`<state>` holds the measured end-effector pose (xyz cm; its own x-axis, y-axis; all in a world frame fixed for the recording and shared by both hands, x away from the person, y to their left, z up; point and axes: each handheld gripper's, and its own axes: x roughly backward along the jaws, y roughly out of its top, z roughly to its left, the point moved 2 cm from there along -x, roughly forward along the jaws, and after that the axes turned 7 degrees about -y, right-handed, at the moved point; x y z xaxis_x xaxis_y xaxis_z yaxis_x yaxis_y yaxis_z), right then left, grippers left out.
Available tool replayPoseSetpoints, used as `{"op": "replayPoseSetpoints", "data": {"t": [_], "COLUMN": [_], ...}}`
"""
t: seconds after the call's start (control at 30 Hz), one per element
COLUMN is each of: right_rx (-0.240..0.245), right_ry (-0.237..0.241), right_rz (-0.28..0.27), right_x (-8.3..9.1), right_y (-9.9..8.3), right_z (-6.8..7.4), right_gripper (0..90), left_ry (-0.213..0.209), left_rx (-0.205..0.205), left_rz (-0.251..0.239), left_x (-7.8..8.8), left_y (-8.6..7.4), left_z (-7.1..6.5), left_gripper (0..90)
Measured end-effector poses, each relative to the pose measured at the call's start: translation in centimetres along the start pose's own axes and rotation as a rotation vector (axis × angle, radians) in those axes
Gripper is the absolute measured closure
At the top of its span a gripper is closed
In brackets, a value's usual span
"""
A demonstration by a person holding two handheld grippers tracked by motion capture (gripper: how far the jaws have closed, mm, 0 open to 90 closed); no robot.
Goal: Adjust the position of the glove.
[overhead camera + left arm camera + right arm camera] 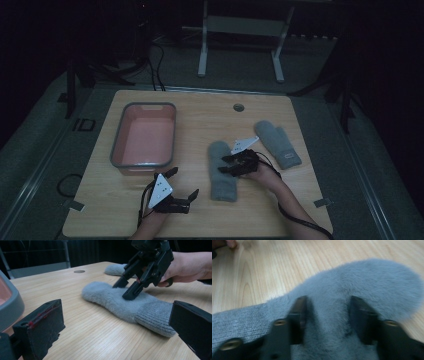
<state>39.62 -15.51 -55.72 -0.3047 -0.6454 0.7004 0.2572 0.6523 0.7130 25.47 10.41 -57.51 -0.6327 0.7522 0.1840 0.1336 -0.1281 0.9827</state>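
A grey fuzzy mitten (222, 176) lies flat near the middle of the wooden table, its knit cuff toward the person. A second grey mitten (278, 142) lies just to its right and further back. My right gripper (231, 165) points down onto the near mitten (110, 300), its jaws apart and their tips sunk into the fur at mid-length. In the right gripper view the fur (367, 280) bulges between the two spread jaws of that gripper (327, 307). My left gripper (183, 183) hovers low near the front edge, open, with nothing between its jaws.
A grey bin (116, 145) with a pink inside stands at the table's left, just beyond my left gripper; its rim (11, 305) shows at the left of the left gripper view. A round cable hole (238, 107) sits near the far edge.
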Motion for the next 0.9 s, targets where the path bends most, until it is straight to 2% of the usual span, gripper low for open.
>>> {"op": "replayPoseSetpoints", "data": {"t": [0.03,0.13,0.17,0.27,0.33,0.43,0.5,0.57,0.63,0.7,0.73,0.77,0.8,0.87,0.9], "right_rx": [0.011,0.004,0.004,-0.009,-0.026,-0.068,-0.105,-0.133,-0.159,-0.169,-0.169,-0.175,-0.194,-0.193,-0.208], "right_ry": [-0.008,-0.02,-0.032,-0.086,-0.123,-0.135,-0.154,-0.212,-0.242,-0.286,-0.286,-0.31,-0.323,-0.359,-0.366], "right_rz": [-0.004,-0.025,-0.023,-0.033,-0.06,-0.092,-0.112,-0.113,-0.126,-0.14,-0.14,-0.144,-0.13,-0.13,-0.124], "right_x": [0.2,1.1,1.5,2.4,3.2,4.4,5.3,6.1,7.1,8.0,8.0,8.5,9.3,10.1,10.5], "right_y": [0.0,0.3,0.4,0.6,0.6,0.4,0.3,0.1,-0.2,-0.6,-0.6,-0.8,-1.1,-1.6,-1.9], "right_z": [0.0,0.1,0.1,-0.1,-0.2,-0.4,-0.9,-1.5,-2.0,-2.5,-2.5,-2.7,-3.4,-3.9,-4.3], "right_gripper": [45.2,38.2,37.7,27.4,18.4,13.4,13.8,13.8,13.9,14.4,14.4,17.0,19.2,22.5,21.5], "left_ry": [0.001,0.004,0.005,0.007,0.007,0.006,0.006,0.007,0.007,0.007,0.007,0.007,0.007,0.008,0.008], "left_rx": [0.0,0.002,0.001,0.0,0.001,0.001,0.001,0.001,0.001,0.0,0.0,0.0,0.0,-0.002,-0.001], "left_rz": [0.001,0.001,0.001,0.001,0.0,0.001,0.0,0.001,0.0,0.001,0.001,0.001,0.001,0.001,0.0], "left_x": [0.0,0.0,0.0,0.0,0.0,0.0,0.0,0.0,0.0,0.0,0.0,0.0,0.0,0.0,0.0], "left_y": [0.0,0.0,0.0,0.0,0.0,0.0,0.0,0.0,0.0,0.0,0.0,0.0,0.0,0.0,0.0], "left_z": [0.0,0.0,0.0,0.0,0.0,0.0,0.0,0.0,0.0,0.0,0.0,0.0,0.0,0.0,0.0], "left_gripper": [0.2,0.2,0.2,0.2,0.2,0.2,0.2,0.2,0.2,0.2,0.2,0.2,0.2,0.2,0.2]}}
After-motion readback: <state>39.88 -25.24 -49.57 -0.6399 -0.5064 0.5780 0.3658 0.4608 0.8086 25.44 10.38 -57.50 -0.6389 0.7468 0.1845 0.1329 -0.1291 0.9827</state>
